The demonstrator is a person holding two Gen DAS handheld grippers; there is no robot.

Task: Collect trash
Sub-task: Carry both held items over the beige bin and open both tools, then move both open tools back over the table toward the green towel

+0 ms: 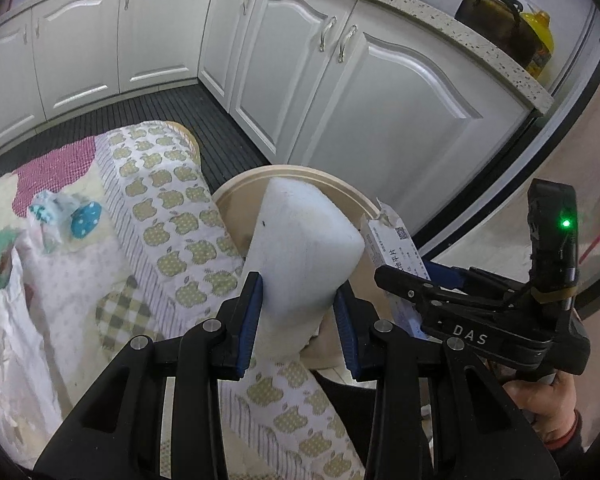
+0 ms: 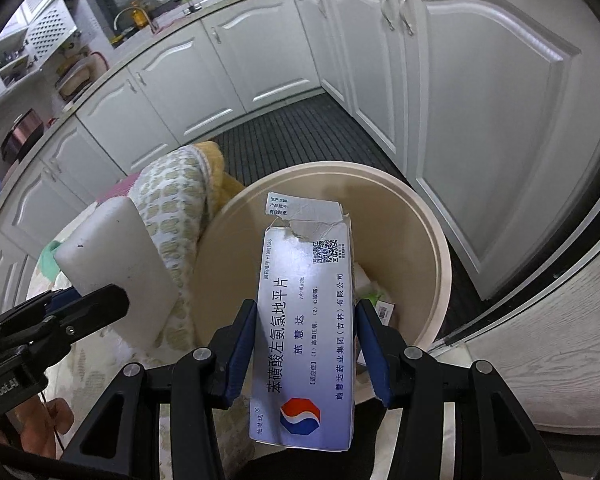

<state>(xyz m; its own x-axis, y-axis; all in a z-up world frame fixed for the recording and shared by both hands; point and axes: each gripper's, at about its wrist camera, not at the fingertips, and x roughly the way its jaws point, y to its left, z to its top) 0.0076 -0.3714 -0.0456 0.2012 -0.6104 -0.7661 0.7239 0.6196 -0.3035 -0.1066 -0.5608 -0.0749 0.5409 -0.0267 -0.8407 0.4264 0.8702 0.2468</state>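
Note:
My left gripper (image 1: 298, 316) is shut on a white foam block (image 1: 300, 240) and holds it over the near rim of a beige round bin (image 1: 240, 196). My right gripper (image 2: 306, 344) is shut on a torn white medicine box (image 2: 306, 320) with blue Chinese print, held above the bin (image 2: 428, 216). The box also shows in the left wrist view (image 1: 396, 248), just right of the foam. The foam shows in the right wrist view (image 2: 120, 256) at the left. Some white and green trash (image 2: 374, 292) lies inside the bin.
A quilted cloth with an apple pattern (image 1: 160, 200) covers the surface left of the bin, with a crumpled blue dotted wrapper (image 1: 66, 216) on it. White cabinets (image 1: 380, 120) stand behind, over dark slatted floor (image 1: 204, 116). A sliding door frame (image 2: 540, 300) runs at the right.

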